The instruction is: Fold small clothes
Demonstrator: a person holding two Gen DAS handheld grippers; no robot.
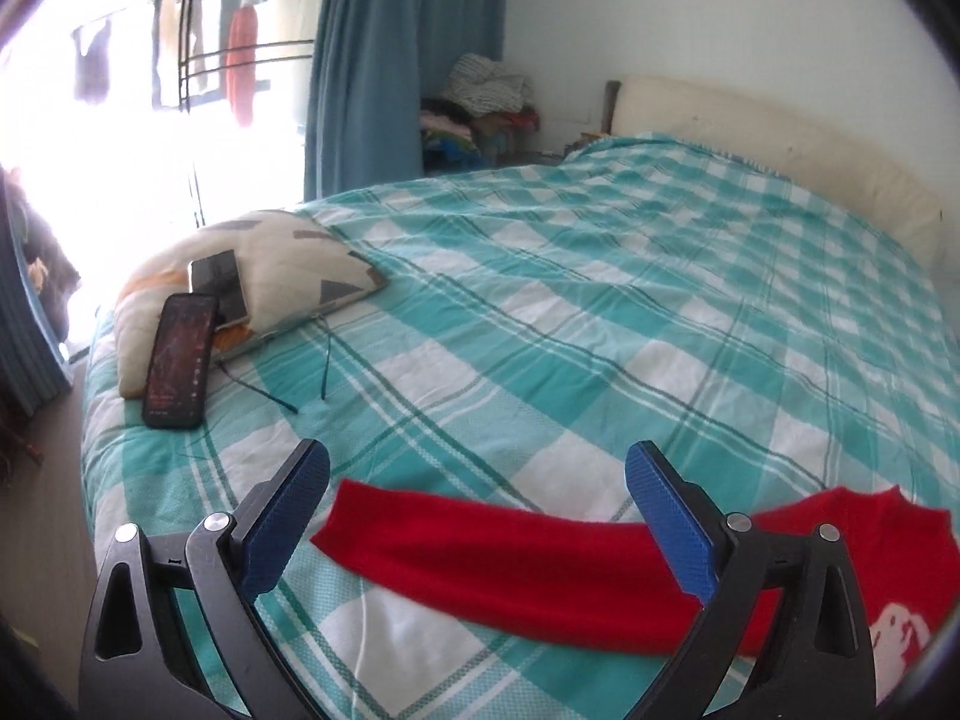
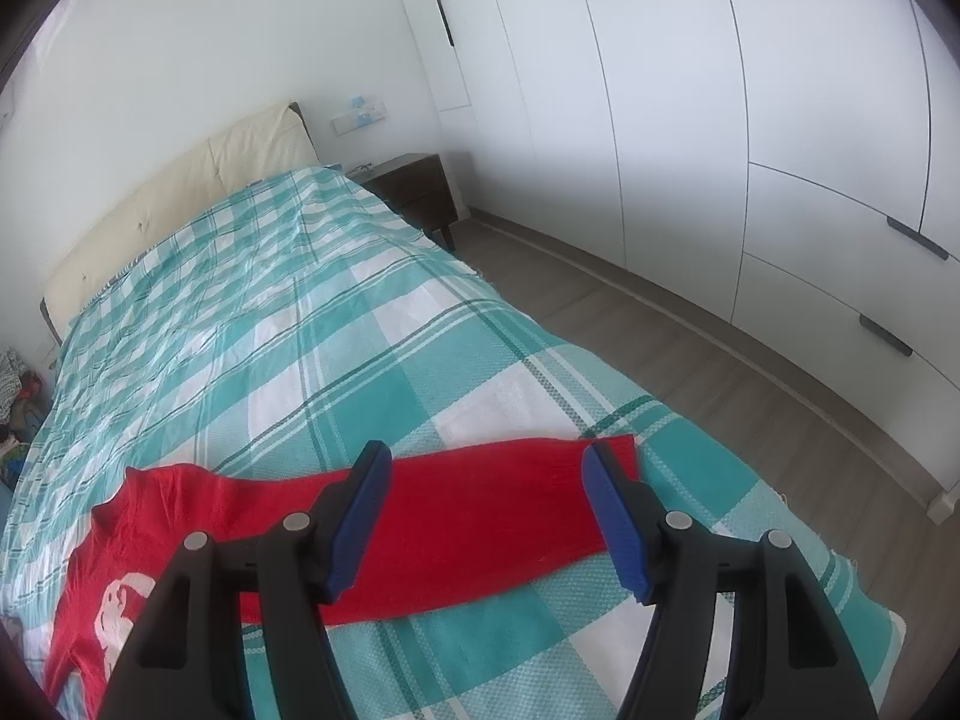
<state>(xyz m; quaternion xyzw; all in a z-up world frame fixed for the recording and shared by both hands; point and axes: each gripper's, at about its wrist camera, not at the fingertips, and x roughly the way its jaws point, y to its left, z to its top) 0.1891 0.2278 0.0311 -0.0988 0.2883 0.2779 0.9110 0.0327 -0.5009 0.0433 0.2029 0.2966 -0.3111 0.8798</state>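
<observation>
A small red long-sleeved top [image 1: 510, 564] with a white print lies flat on the teal checked bedspread [image 1: 600, 300], sleeves spread out to both sides. My left gripper [image 1: 477, 462] is open and empty, just above the left sleeve. In the right wrist view the top [image 2: 468, 516] shows its right sleeve stretched toward the bed's right edge. My right gripper [image 2: 486, 462] is open and empty, hovering over that sleeve near its cuff. The white print [image 2: 123, 606] shows on the chest at lower left.
A patterned pillow [image 1: 282, 258] with two phones [image 1: 177, 360] on it lies at the bed's left edge. A cream headboard [image 1: 780, 138], blue curtain [image 1: 366, 60] and clothes pile [image 1: 480, 108] stand beyond. A nightstand [image 2: 414, 186], wardrobe [image 2: 750, 120] and wood floor [image 2: 690, 360] are on the right.
</observation>
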